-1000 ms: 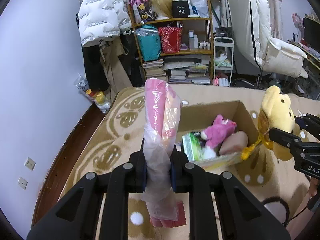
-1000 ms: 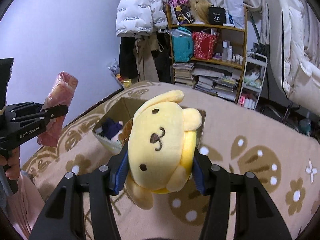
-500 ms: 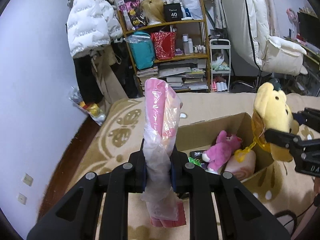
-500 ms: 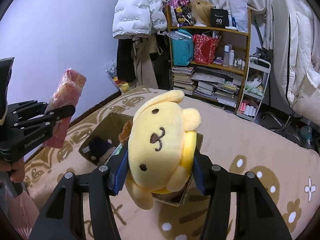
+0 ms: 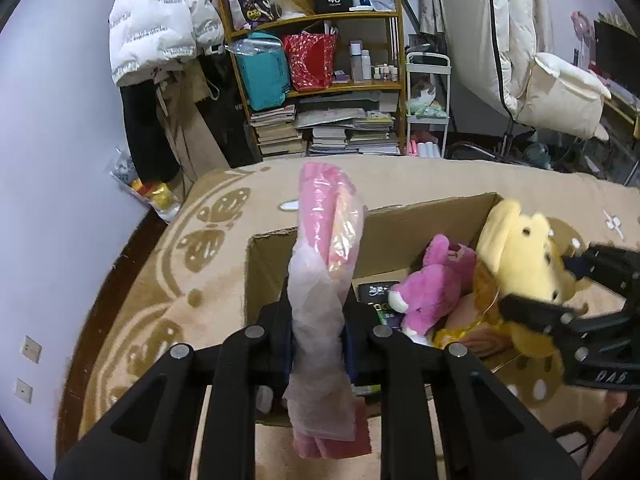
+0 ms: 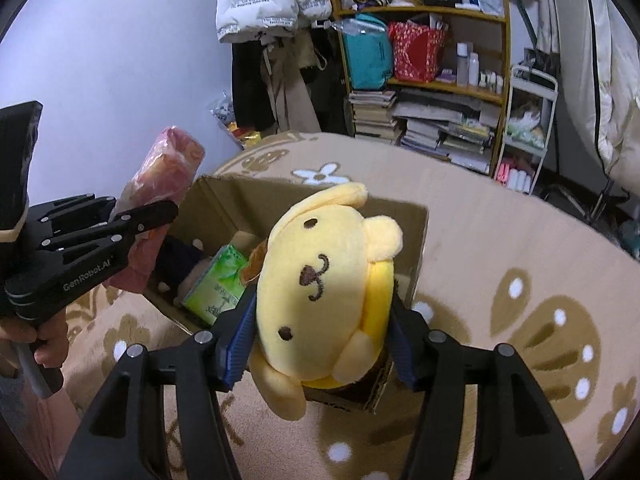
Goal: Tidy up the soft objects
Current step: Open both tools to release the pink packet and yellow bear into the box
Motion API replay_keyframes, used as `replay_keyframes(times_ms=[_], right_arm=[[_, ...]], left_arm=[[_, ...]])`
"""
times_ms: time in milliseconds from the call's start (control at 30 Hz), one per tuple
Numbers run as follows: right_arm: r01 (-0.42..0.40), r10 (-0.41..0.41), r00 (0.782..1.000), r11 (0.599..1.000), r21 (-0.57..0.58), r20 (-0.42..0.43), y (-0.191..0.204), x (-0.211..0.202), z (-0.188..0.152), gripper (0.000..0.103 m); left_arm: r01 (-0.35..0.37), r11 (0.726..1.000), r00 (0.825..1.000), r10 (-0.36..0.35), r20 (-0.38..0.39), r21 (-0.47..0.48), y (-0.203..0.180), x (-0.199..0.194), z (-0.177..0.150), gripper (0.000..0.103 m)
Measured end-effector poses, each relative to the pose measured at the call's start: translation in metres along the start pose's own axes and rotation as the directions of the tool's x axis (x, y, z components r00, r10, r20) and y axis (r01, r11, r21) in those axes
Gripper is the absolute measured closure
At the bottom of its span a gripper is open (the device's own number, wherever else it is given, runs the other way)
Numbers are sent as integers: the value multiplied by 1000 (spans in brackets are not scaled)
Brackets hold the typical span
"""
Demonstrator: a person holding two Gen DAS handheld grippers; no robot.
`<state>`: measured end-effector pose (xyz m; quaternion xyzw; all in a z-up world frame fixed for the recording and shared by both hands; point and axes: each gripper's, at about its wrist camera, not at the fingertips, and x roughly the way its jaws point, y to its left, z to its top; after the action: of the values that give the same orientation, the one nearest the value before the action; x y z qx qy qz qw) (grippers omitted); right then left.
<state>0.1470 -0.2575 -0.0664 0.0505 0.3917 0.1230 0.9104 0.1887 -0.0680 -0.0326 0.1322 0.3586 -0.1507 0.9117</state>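
Yellow plush (image 5: 520,264) blurred; box (image 5: 272,264) btm hidden.

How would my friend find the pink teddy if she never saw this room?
Look at the open cardboard box on the tan blanket. Inside lies the pink teddy. It's the only bright pink, furry toy in there, with a white paw, beside the yellow plush dog.

- The right tool (image 6: 320,332), its jaws just opening, holds a yellow plush dog (image 6: 320,280) at centre frame.
- Behind it, an open cardboard box (image 6: 224,204).
- At left, the left tool (image 6: 152,216) grips a pink wrapped bundle (image 6: 168,168).
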Motion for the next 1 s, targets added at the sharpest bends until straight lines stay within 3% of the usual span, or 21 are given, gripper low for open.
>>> replay_keyframes(times_ms=[267, 433, 500, 600, 767, 867, 1000], right_arm=[[-21, 21, 1000, 999, 35, -9, -4, 11, -10, 39], [-27, 27, 1000, 999, 44, 0, -7, 9, -8, 31], [-28, 28, 1000, 999, 43, -4, -7, 9, -8, 29], [-25, 25, 1000, 999, 38, -5, -6, 6, -9, 26], [-25, 25, 1000, 999, 37, 0, -3, -1, -10, 15], [-12, 12, 1000, 999, 35, 8, 0, -10, -9, 10], [-4, 4, 1000, 999, 41, 17, 0, -21, -6, 2]], left_arm=[[17, 1000, 1000, -18, -24, -24, -1, 8, -1, 78], [-8, 999, 997, 4, -78, -43, 3, 14, -2, 76], [-11, 998, 997, 6, -82, -54, 6, 13, -4, 70], [-14, 997, 996, 8, -87, -72, 10, 10, -5, 51], [-49, 996, 997, 43, -71, -78, 15, -3, -7, 46], [-53, 995, 996, 47, -77, -86, 18, -10, -8, 34], [-69, 993, 996, 62, -71, -100, 22, -27, -11, 29]])
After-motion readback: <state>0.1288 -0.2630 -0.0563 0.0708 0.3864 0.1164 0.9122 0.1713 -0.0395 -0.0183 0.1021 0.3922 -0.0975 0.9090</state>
